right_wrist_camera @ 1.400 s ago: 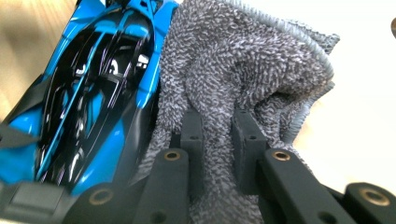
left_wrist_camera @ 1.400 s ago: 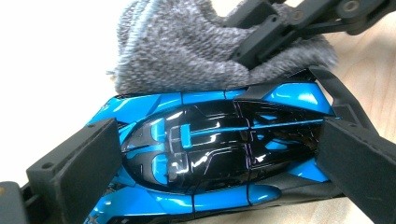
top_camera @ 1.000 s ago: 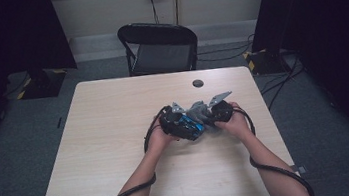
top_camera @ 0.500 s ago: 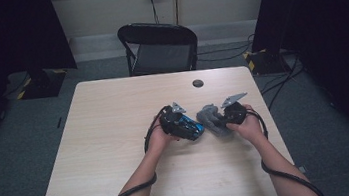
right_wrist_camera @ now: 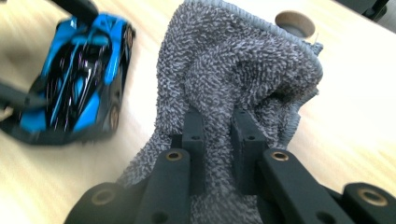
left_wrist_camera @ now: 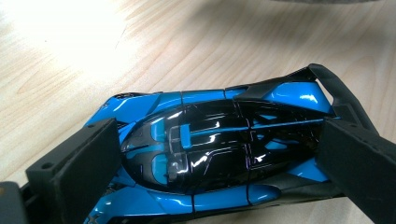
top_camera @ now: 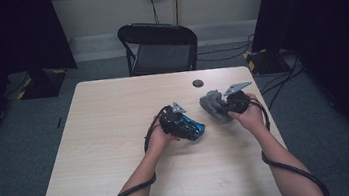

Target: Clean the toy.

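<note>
A blue and black toy car [top_camera: 188, 126] rests on the wooden table [top_camera: 106, 136], and my left gripper [top_camera: 184, 123] is shut on it. In the left gripper view the car [left_wrist_camera: 210, 154] lies crosswise with a black jaw pressed against each of its sides. My right gripper [top_camera: 223, 106] is shut on a grey terry cloth [top_camera: 213, 104], held just right of the car and apart from it. In the right gripper view the cloth [right_wrist_camera: 233, 79] bunches around the two nearly closed jaws, with the car [right_wrist_camera: 79, 74] off to the left.
A small round dark hole [top_camera: 198, 83] is set in the table beyond the cloth, also visible as a hole [right_wrist_camera: 294, 21] in the right gripper view. A black folding chair [top_camera: 158, 47] stands behind the table's far edge. Cables trail from both grippers toward the near edge.
The right gripper has carried the cloth off the car and to the right, leaving a gap between them. The left gripper still holds the car in about the same place.
</note>
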Available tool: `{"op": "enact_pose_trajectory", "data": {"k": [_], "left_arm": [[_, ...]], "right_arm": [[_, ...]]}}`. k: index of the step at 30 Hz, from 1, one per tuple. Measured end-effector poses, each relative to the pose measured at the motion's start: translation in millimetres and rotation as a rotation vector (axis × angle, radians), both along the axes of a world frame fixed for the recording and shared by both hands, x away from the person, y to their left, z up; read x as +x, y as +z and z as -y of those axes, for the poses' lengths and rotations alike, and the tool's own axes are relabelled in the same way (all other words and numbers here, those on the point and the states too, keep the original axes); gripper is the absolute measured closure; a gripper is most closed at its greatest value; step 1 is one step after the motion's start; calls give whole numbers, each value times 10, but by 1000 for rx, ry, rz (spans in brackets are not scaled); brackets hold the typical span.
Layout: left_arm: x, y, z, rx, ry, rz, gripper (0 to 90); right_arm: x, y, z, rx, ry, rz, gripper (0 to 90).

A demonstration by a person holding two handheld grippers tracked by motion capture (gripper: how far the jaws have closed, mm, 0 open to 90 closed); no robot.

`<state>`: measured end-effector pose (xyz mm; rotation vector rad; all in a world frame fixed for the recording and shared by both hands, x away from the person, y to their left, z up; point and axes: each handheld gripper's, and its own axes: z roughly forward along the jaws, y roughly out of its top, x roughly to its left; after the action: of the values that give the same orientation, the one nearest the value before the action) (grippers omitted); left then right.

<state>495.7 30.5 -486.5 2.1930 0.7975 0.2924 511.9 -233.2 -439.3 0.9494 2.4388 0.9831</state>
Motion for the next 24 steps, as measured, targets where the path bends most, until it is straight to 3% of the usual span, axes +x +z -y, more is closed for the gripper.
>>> {"op": "enact_pose_trajectory", "data": {"k": [12,24], "left_arm": [[1,3,2,2,1,-3,0],[-6,-1,-4,-1,-1,-1,0]], "right_arm": [[207,-78,-306,1,6,2,786],[369,-158,-476,-3,5,17,785]]}}
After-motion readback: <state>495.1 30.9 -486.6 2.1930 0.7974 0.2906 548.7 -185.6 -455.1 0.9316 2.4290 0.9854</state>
